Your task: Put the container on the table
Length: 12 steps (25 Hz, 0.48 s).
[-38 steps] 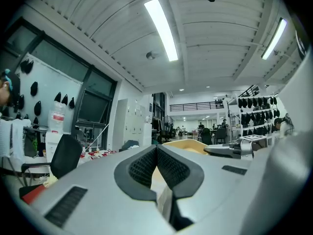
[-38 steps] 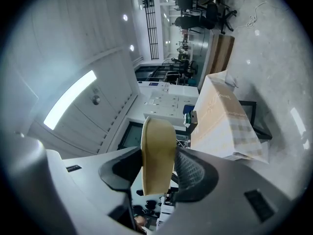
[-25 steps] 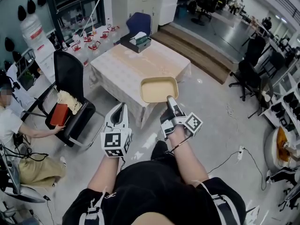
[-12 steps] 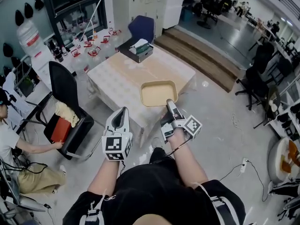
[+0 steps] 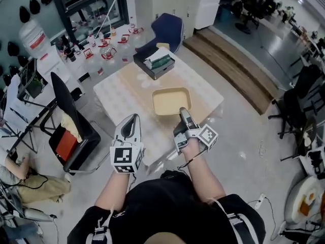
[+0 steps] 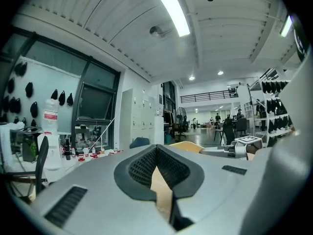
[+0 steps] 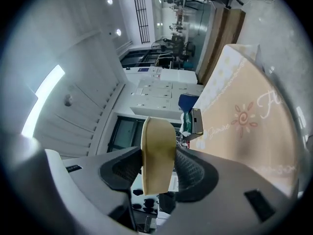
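The right tool (image 5: pixel 182 115) is clamped on the near rim of a shallow tan rectangular plastic container (image 5: pixel 170 100). Its own view shows the two dark pads pressed against either side of the rim, with the container seen edge-on between them. In the head view the container sits level over the near right part of the counter (image 5: pixel 127 93), which is draped in a pale beige patterned cloth. Whether its base is touching the cloth cannot be told from above. The right gripper view suggests it is in the air, with the cloth well off to one side.

The left tool (image 5: pixel 130 122) is held near the counter's near edge, left of the container and apart from it. Its pads are closed against each other with nothing gripped.

A black open box (image 5: pixel 155 61) stands at the counter's far side, well apart from the container, and a black office chair (image 5: pixel 71 121) is off to the left on the floor.

By my reading the carry is nearly done and the container is over its target. What is left is to lower it flat onto the cloth, let go of the rim and back the right tool away.
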Each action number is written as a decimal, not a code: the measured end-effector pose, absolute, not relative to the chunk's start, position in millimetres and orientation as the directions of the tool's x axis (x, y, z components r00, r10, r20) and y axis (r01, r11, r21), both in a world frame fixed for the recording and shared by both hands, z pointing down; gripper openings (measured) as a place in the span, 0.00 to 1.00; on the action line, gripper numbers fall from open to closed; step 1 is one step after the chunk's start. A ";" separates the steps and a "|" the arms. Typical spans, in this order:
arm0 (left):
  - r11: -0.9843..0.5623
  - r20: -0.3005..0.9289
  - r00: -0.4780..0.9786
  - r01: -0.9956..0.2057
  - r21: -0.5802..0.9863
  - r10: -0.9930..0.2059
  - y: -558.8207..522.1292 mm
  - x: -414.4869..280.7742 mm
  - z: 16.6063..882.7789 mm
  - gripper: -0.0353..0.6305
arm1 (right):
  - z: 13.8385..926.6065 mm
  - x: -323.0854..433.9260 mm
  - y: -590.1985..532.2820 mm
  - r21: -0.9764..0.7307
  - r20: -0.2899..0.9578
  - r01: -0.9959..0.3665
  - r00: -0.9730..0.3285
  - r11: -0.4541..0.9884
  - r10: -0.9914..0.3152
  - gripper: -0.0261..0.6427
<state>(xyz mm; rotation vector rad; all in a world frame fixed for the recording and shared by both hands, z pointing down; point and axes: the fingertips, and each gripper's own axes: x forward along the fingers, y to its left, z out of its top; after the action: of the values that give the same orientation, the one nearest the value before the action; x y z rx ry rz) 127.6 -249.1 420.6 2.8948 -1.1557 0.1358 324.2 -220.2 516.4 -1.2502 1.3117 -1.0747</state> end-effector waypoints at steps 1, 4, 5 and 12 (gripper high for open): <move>-0.718 0.094 0.714 -0.696 -0.013 -0.694 -262.1 140.5 420.9 0.07 | 519.4 337.5 -235.3 -0.991 -0.069 -0.115 0.011 0.067 -0.998 0.37; -0.691 0.113 0.686 -0.722 -0.018 -0.719 -294.9 169.2 425.4 0.07 | 532.3 367.0 -275.3 -0.994 -0.035 -0.102 -0.029 0.037 -0.999 0.37; -0.681 0.119 0.675 -0.732 -0.018 -0.729 -303.5 175.0 427.7 0.07 | 537.6 373.3 -286.8 -0.994 -0.023 -0.102 -0.046 0.028 -0.999 0.37; -0.642 0.159 0.632 -0.767 -0.013 -0.759 -350.9 182.9 443.4 0.07 | 577.8 378.2 -359.5 -0.996 0.050 -0.085 -0.138 -0.039 -0.989 0.37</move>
<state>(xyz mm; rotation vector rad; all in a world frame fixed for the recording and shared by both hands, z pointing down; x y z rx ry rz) 182.9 -350.9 443.4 2.7872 -1.3041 0.2313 378.2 -359.5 577.8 -1.2338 1.3534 -1.3064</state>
